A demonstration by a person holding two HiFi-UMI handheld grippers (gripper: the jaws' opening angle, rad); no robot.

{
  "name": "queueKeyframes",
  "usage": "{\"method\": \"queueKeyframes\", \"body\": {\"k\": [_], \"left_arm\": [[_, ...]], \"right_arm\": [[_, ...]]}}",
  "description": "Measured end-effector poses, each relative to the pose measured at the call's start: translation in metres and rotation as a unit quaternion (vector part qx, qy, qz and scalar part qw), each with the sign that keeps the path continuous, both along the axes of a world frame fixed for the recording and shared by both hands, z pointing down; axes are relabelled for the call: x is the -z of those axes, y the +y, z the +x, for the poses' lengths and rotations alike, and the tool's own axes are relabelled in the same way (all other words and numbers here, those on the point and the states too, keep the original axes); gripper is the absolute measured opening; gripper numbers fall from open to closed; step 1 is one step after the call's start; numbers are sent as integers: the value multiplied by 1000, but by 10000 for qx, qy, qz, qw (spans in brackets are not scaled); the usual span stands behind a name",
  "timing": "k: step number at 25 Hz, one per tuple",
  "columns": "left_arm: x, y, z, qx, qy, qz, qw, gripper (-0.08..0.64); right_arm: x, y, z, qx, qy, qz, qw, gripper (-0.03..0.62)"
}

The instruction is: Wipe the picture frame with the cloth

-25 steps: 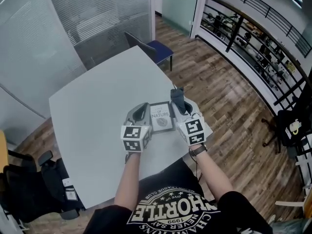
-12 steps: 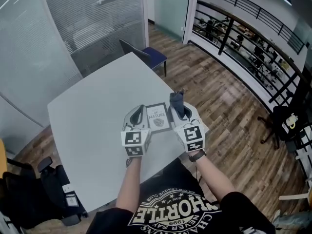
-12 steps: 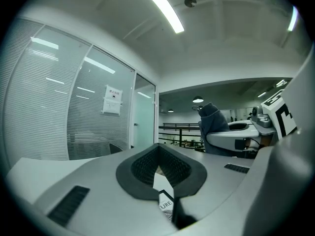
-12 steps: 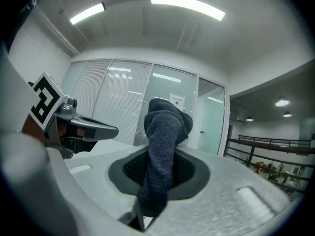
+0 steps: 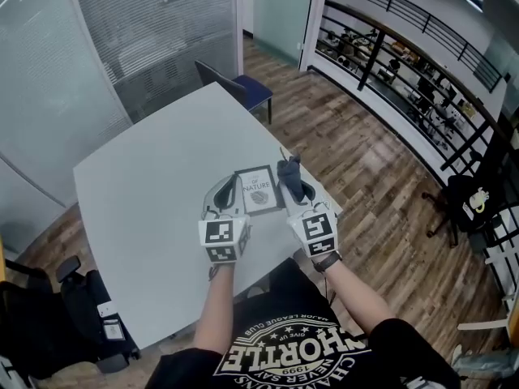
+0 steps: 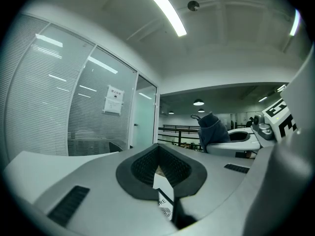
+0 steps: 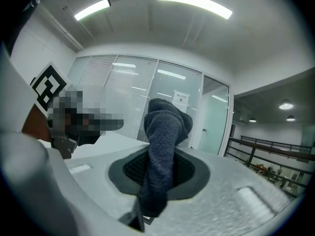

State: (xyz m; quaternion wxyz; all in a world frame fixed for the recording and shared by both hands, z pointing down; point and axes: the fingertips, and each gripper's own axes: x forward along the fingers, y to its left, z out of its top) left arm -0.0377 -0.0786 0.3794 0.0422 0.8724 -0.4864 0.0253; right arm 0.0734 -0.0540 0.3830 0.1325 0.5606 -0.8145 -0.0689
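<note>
A small picture frame (image 5: 256,190) with a white printed sheet lies over the white table (image 5: 146,185), near its right front edge. My left gripper (image 5: 231,188) is shut on the frame's left edge; the left gripper view shows the frame (image 6: 164,196) pinched between the jaws of this gripper (image 6: 160,181). My right gripper (image 5: 290,186) sits just right of the frame, shut on a dark grey cloth (image 5: 288,171) that sticks up past its tips. In the right gripper view the cloth (image 7: 165,146) fills the jaws of that gripper (image 7: 157,181).
The table's edge runs just right of my right gripper, with wood floor beyond. A blue chair (image 5: 243,83) stands at the far corner, a black chair (image 5: 49,314) at lower left. Glass walls rise behind the table, and a railing (image 5: 389,63) runs along the right.
The head view has drifted, so frame and grippers sit a little lower left in the picture. Both grippers keep their holds, and cloth and frame stay side by side.
</note>
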Motion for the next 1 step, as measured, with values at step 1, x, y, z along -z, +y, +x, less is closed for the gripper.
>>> {"method": "queueKeyframes", "body": {"k": [1], "left_arm": [[0, 1, 1, -25, -6, -15, 10000, -6]], "right_arm": [[1, 1, 0, 13, -1, -29, 10000, 72]]}}
